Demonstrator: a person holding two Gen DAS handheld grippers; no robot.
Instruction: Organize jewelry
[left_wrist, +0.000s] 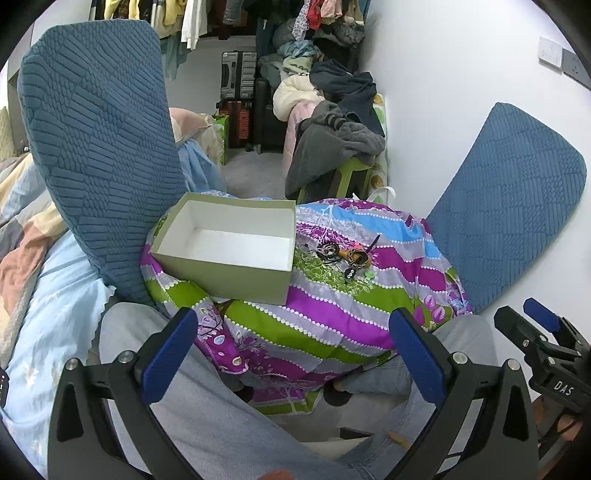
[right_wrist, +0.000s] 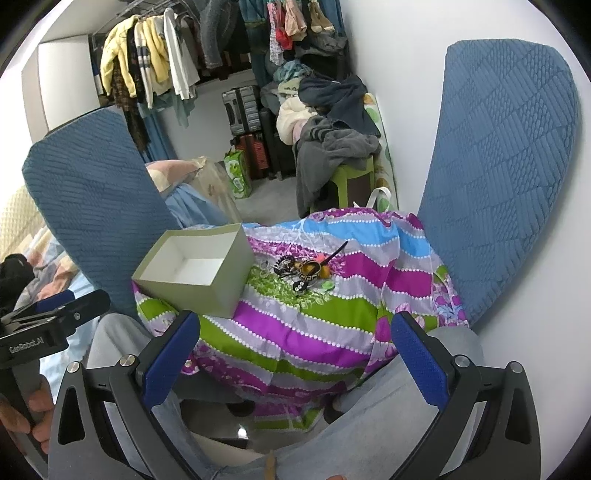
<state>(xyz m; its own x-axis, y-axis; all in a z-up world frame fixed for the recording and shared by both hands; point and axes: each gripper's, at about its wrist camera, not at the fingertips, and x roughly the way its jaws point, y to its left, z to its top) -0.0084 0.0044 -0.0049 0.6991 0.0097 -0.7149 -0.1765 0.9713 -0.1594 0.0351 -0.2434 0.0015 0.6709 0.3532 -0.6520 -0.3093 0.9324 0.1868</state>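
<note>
With the left gripper (left_wrist: 291, 354) and right gripper (right_wrist: 295, 358) both spread wide and empty, the tangled jewelry (left_wrist: 341, 256) right of the box (left_wrist: 229, 243) may snag together on lifting.

Left gripper (left_wrist: 293, 350): black frame, blue ribbed pads, silver screws at the finger pivots.
Right gripper (right_wrist: 295, 354): same build; white "DAS" lettering on its body.
Left gripper's side: white "GenRobot.AI" lettering.
Trousers (left_wrist: 207, 406): light grey-blue fabric.

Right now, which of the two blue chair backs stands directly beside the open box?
The blue chair back on the left; the box sits against it, while the other chair back leans by the wall.
</note>
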